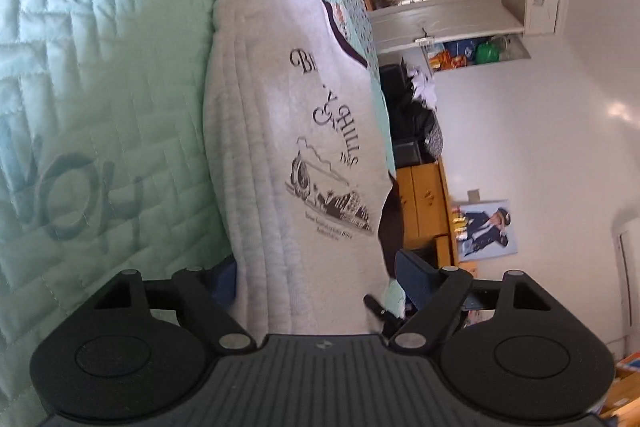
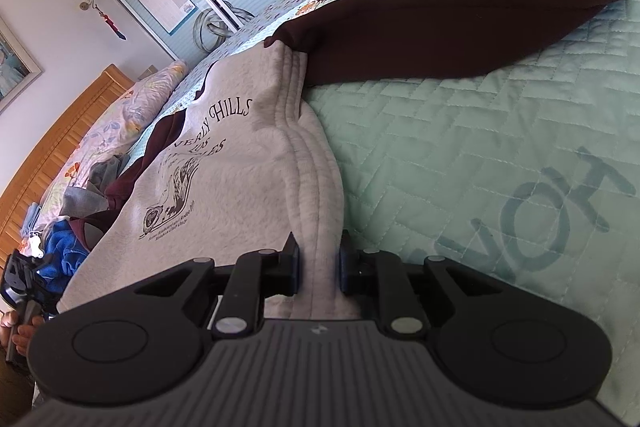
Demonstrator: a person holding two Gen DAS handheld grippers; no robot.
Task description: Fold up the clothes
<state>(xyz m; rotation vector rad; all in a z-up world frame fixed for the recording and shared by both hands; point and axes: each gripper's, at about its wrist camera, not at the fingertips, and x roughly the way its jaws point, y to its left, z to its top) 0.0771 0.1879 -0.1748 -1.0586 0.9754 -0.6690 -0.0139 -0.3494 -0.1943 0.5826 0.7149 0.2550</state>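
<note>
Two grippers over one grey sweatshirt [image 2: 224,163] with maroon sleeves, spread on the mint quilted bed [image 2: 480,147]. Right gripper [image 2: 319,259] at lower centre of its frame, fingers narrow, clamped on the sweatshirt's ribbed hem. Left gripper [image 1: 316,281] at bottom of its frame, fingers wide apart, hem between them, unpinched.

Sweatshirt [image 1: 292,147] print blurred, hem hidden behind left gripper [image 1: 316,283] body.
</note>
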